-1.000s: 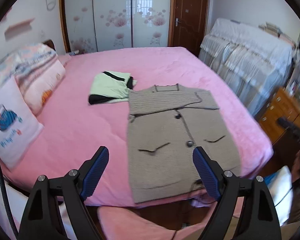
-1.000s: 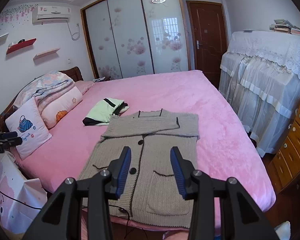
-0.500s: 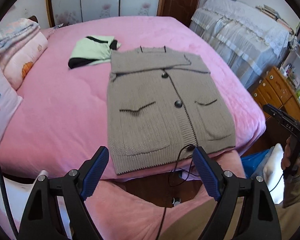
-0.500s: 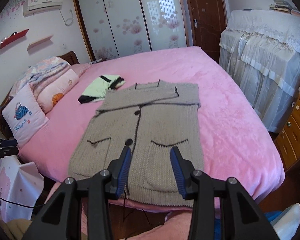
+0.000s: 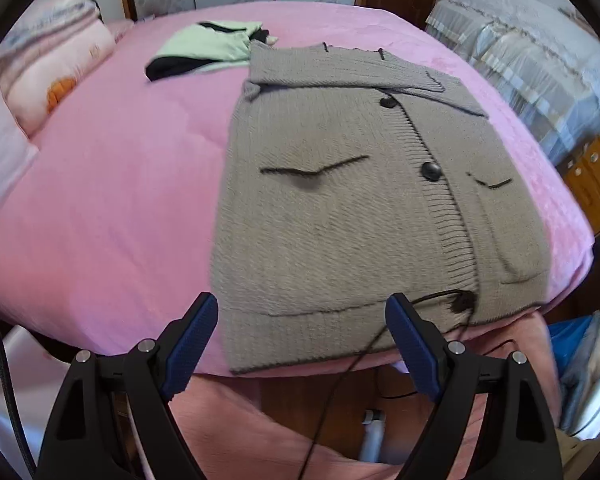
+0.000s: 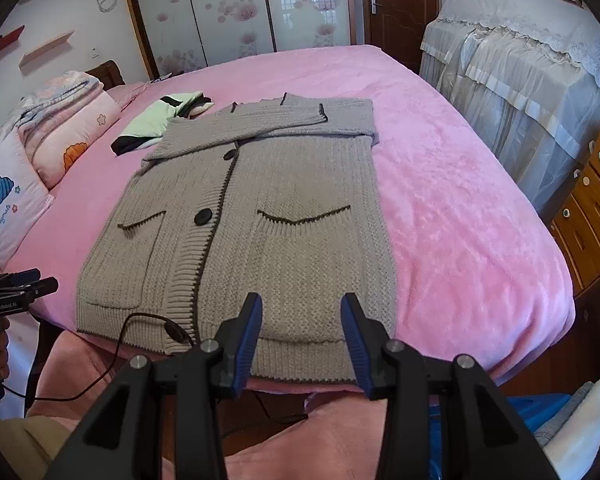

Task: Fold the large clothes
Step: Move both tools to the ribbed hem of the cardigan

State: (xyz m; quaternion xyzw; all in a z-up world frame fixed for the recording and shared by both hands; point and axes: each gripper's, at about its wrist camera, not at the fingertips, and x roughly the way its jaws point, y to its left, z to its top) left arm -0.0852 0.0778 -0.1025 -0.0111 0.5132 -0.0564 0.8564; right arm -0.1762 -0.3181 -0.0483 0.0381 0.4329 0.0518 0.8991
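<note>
Left wrist view: we hold both grippers over the near hem of the grey cardigan [image 5: 340,208].

Our left gripper [image 5: 302,344] has its jaws spread wide and empty, the cardigan's lower left corner lying just ahead between its fingers. Our right gripper [image 6: 300,336] is parted more narrowly, also holding nothing, with the right pocket straight beyond its fingertips. Past the cardigan's collar, a folded green garment [image 6: 160,118] rests on the pink bed [image 6: 460,200].
</note>
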